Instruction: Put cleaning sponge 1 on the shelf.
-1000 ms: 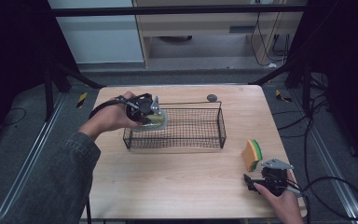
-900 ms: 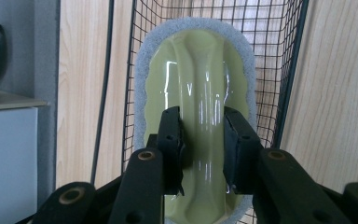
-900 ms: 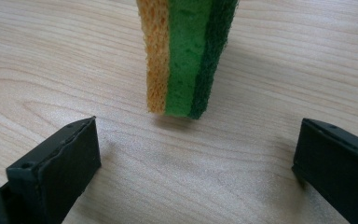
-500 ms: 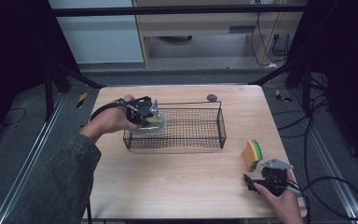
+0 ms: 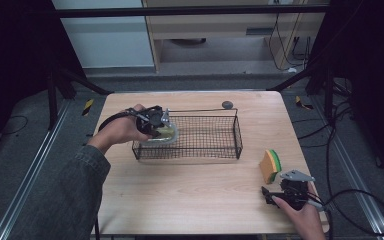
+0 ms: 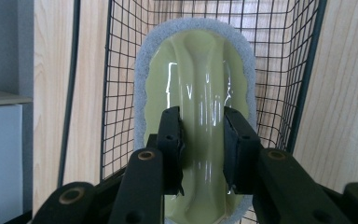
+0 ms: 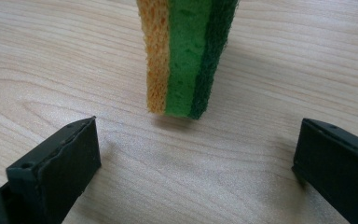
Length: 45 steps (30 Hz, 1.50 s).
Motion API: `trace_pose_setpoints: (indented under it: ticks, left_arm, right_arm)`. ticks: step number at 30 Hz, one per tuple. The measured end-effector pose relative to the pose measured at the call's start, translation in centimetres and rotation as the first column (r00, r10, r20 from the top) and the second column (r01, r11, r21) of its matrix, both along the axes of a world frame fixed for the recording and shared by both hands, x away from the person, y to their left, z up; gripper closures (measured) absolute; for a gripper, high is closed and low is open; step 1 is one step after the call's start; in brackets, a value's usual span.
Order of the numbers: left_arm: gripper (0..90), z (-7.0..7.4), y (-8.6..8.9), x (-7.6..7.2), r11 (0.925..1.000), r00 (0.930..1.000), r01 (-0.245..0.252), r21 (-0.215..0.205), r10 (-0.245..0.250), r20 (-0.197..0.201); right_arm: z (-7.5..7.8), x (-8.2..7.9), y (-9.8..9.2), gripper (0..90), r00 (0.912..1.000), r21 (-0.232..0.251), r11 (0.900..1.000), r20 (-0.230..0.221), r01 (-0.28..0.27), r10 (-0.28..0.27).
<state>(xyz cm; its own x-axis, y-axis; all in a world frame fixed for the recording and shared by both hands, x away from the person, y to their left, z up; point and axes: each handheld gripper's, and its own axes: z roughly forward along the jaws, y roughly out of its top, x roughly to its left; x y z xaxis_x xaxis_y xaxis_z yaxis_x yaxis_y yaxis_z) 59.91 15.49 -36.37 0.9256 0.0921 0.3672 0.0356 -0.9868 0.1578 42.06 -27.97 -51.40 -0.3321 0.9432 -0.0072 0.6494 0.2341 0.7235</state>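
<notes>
left gripper (image 6: pixel 201 140) clamps a pale green scrubber (image 6: pixel 198 74) over the wire basket (image 5: pixel 215 137). right gripper (image 7: pixel 193 172) rests on the table (image 5: pixel 190 195), jaws wide apart, facing an upright sponge (image 7: pixel 186 56).

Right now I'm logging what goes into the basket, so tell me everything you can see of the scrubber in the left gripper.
The scrubber is an oval pad of grey-white fibre under a glossy yellow-green plastic top with a raised central ridge. The left gripper is shut on that ridge. It hangs inside the left end of the black wire basket, over the wooden table.
</notes>
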Motion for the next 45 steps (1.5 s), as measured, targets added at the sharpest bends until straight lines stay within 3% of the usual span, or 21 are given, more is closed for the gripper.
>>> trace_pose_setpoints:
  ticks: [26, 45]
  left_arm:
    - [70.5, -3.0, 0.5, 0.9, 0.9996, 0.9983, -0.024, 0.018, 0.025, -0.052]
    - [70.3, -4.3, 0.3, 1.5, 0.9985, 0.9949, -0.052, 0.02, 0.053, -0.086]
  right_arm:
    - [0.0, 0.0, 0.0, 0.6, 1.0, 0.002, 1.0, 0.0, 0.0, 0.0]
    - [0.0, 0.0, 0.0, 0.6, 1.0, 0.002, 1.0, 0.0, 0.0, 0.0]
